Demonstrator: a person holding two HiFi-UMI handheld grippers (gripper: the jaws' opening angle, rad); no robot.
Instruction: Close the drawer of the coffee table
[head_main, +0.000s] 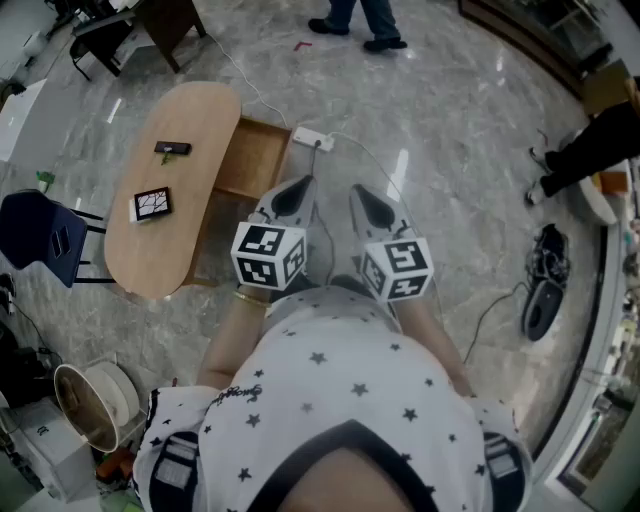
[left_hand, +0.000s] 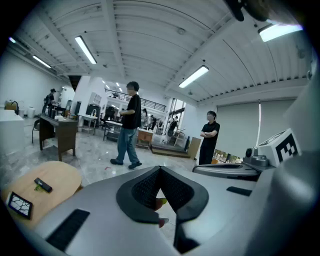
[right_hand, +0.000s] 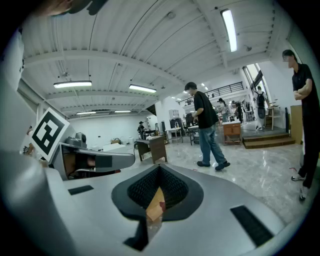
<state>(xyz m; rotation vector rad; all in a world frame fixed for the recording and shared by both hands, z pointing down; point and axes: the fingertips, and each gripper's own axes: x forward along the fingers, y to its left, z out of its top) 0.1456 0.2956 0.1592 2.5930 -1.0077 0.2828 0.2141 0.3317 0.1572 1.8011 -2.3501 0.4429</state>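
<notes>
No readable print. Only black-and-white square codes on each gripper's marker cube, and a white crackle pattern on a small dark-framed tile (head_main: 152, 204) on the tabletop.

Coffee table (head_main: 190, 110): oval wood top at head view's left, long axis running up-down in frame, tilted slightly. Drawer (head_main: 252, 160) is pulled out of the table's long side twd frame right, open side up, bare wood inside.

L gripper (head_main: 295, 188) & R gripper (head_main: 368, 195) are side by side in front of the person, tips fwd, slightly down. L tip sits near the drawer's front edge, not touching. Both gripper views show jaws pressed together w/ nothing between them: L (left_hand: 160, 169), R (right_hand: 159, 172).

Around:
- A small black device (head_main: 172, 149) on the tabletop above the tile.
- A white power strip (head_main: 312, 138) w/ cable on the marble floor, just beside the drawer's far corner, ahead of the L gripper.
- A blue chair (head_main: 45, 238) left of the table.
- Dark shoes (head_main: 543, 290) well off to the right.
- In the L gripper view, a person in jeans (left_hand: 129, 125) and another w/ folded arms (left_hand: 209, 136) in the bkgd.
</notes>
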